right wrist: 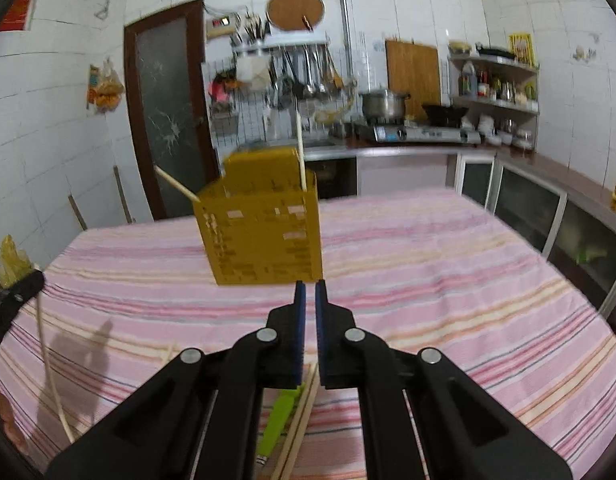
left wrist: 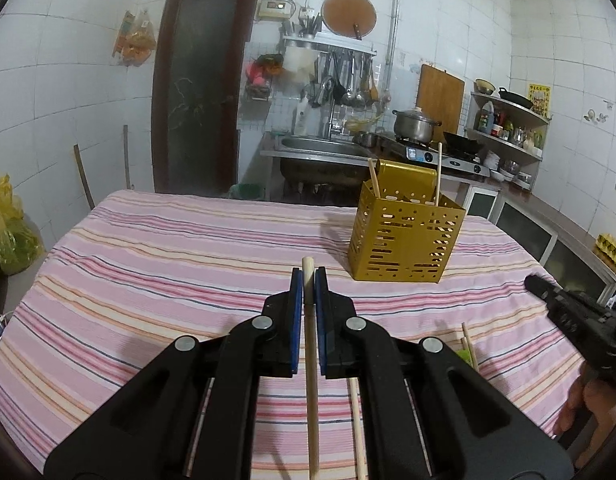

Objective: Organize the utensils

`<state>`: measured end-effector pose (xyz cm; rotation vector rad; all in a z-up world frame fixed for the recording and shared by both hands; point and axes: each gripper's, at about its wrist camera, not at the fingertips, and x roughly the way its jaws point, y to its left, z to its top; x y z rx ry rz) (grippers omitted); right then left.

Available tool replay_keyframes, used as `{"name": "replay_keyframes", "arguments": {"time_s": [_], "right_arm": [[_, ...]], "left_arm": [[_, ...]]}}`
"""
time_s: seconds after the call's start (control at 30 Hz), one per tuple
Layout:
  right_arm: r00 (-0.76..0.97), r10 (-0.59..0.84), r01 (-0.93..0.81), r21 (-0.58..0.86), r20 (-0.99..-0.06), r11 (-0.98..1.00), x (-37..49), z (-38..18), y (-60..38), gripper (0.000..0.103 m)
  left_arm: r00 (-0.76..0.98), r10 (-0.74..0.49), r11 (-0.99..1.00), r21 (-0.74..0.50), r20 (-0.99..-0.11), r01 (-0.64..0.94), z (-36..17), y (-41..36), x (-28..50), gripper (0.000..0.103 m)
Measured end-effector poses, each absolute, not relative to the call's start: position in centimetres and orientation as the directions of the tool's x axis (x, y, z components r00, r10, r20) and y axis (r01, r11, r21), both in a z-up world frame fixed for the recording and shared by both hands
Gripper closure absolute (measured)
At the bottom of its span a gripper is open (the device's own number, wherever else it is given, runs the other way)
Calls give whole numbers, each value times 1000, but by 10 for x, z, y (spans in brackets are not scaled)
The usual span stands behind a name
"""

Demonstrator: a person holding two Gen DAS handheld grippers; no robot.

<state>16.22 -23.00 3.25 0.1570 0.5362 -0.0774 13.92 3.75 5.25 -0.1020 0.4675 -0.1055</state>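
Observation:
My left gripper (left wrist: pixel 308 276) is shut on a pale wooden chopstick (left wrist: pixel 311 360), which runs lengthwise between the blue pads with its tip poking out in front. A gold perforated utensil holder (left wrist: pixel 404 236) stands ahead and to the right on the striped tablecloth (left wrist: pixel 167 264), with two chopsticks (left wrist: pixel 438 172) standing in it. In the right wrist view the holder (right wrist: pixel 263 236) is blurred, just beyond my right gripper (right wrist: pixel 310 292), which is shut with nothing between its pads. Under it lie a pair of chopsticks (right wrist: pixel 301 424) and a green-handled utensil (right wrist: pixel 279 416).
Another chopstick (left wrist: pixel 358 420) lies on the cloth below my left gripper. Behind the table are a sink (left wrist: pixel 320 146), a stove with a pot (left wrist: pixel 414 124) and a wok, and shelves at the right. A yellow bag (left wrist: pixel 7 228) hangs off the table's left side.

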Motion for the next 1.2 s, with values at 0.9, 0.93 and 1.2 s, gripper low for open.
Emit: {"name": "replay_keyframes", "arguments": {"time_s": [0.9, 0.93, 1.2], "right_arm": [[619, -71, 193, 64, -783, 979, 233, -48, -233, 77], [617, -71, 193, 63, -783, 979, 229, -49, -233, 77], [613, -80, 203, 58, -786, 977, 209, -50, -226, 76]], "left_arm": [[791, -150, 988, -128, -593, 91, 12, 39, 201, 98], [787, -148, 988, -126, -599, 90, 11, 39, 202, 98], [668, -129, 991, -121, -733, 59, -23, 44, 224, 98]]}}
